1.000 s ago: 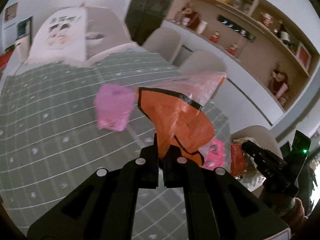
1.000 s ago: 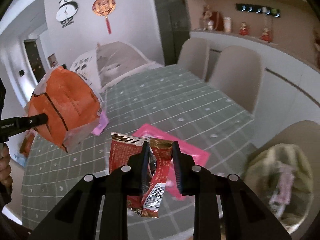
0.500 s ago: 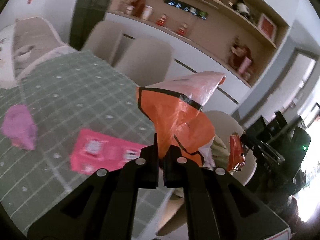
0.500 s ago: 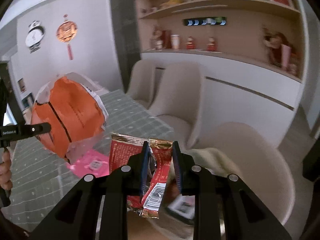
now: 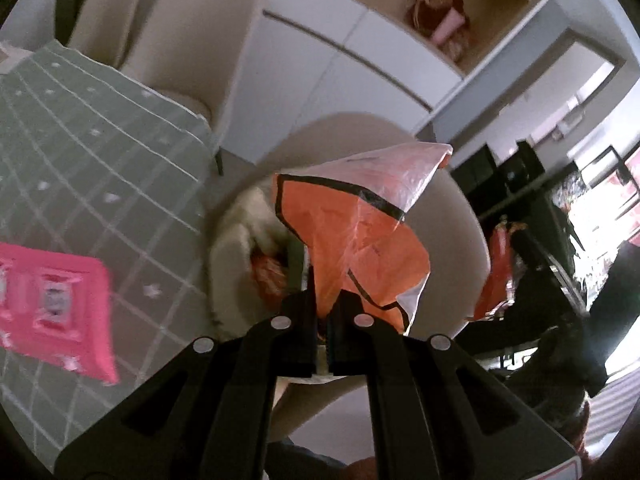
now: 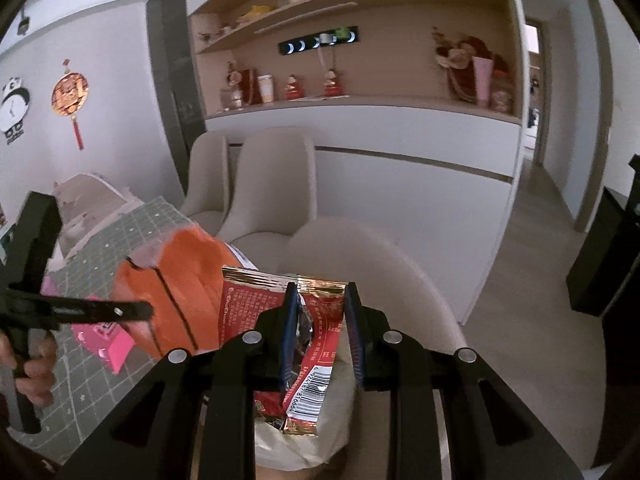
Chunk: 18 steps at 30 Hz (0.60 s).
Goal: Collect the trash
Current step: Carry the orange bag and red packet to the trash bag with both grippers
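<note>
Dining room w/ beige chairs [image 6: 272, 184], white cabinet [image 6: 400, 184] and wood shelves [image 6: 352, 96] of red figurines behind; green grid-pattern table [image 5: 96, 168] at left. Left gripper [image 5: 322, 312] is clamped narrow on an orange wrapper [image 5: 352, 248] w/ black stripe and clear plastic edge, held up in the air above a beige chair [image 5: 452, 216] at the table's corner. Right gripper [image 6: 322, 320] has its blue-padded fingers [image 6: 290, 328] closed on the middle of a red snack wrapper [image 6: 316, 344], gold-trimmed at top, barcode near the bottom, hanging down between the jaws. In the right wrist view the orange wrapper [image 6: 180, 280] sits just left of the red one, edges overlapping, w/ the left gripper's [image 6: 136, 310] black finger reaching in from the left; person's hand [image 6: 32, 368] grips its handle at the frame edge. Below both wrappers, on the chair seat, a pale bag [image 5: 240, 248] lies open w/ more red trash visible inside; in the right wrist view its crumpled rim [image 6: 280, 444] shows under the red wrapper. Pink packet [image 5: 52, 300] lies flat on the table near its edge, well apart from both grippers. Panda clock [image 6: 14, 108] and red-gold ornament [image 6: 70, 96] hang on the far wall.
</note>
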Tool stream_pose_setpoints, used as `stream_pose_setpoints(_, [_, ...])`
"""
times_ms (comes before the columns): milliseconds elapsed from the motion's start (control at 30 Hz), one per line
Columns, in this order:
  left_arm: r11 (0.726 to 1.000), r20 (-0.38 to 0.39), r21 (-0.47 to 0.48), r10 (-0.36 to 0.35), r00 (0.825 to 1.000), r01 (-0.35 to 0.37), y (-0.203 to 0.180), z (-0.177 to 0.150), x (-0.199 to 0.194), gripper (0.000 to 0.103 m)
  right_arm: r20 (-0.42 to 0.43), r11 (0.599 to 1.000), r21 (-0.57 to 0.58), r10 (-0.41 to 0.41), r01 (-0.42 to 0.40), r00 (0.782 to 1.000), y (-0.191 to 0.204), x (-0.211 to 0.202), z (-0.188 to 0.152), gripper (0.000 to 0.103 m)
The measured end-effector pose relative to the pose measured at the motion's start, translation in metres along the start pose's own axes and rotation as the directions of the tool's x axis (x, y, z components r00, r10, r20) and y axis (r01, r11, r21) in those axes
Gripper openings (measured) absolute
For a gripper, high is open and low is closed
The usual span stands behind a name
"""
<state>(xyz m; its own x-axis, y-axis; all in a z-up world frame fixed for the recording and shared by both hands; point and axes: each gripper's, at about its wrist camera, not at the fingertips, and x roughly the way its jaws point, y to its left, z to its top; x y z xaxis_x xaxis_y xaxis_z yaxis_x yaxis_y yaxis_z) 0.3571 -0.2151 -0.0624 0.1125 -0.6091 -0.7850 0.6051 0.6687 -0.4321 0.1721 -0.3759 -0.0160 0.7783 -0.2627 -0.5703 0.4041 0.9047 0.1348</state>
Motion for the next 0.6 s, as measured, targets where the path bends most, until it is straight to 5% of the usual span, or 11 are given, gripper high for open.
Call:
stream_pose_setpoints(333, [0.997, -0.071, 0.036, 0.074, 0.995, -0.072, -0.012, 0.002, 0.055, 0.003, -0.018, 0.999, 0.032, 0.004, -0.004, 1.000, -0.022, 0.009, -0.008, 0.023])
stream_pose_setpoints(467, [0.998, -0.062, 0.005, 0.063, 0.996, -0.063, -0.008, -0.002, 0.054, 0.028, -0.028, 0.999, 0.028, 0.028, -0.027, 0.999, -0.019, 0.019, -0.006, 0.023])
stream_pose_setpoints(600, [0.999, -0.058, -0.006, 0.045, 0.997, -0.046, -0.003, -0.007, 0.044, 0.035, -0.041, 0.998, 0.014, 0.056, -0.055, 0.998, -0.012, 0.031, -0.004, 0.023])
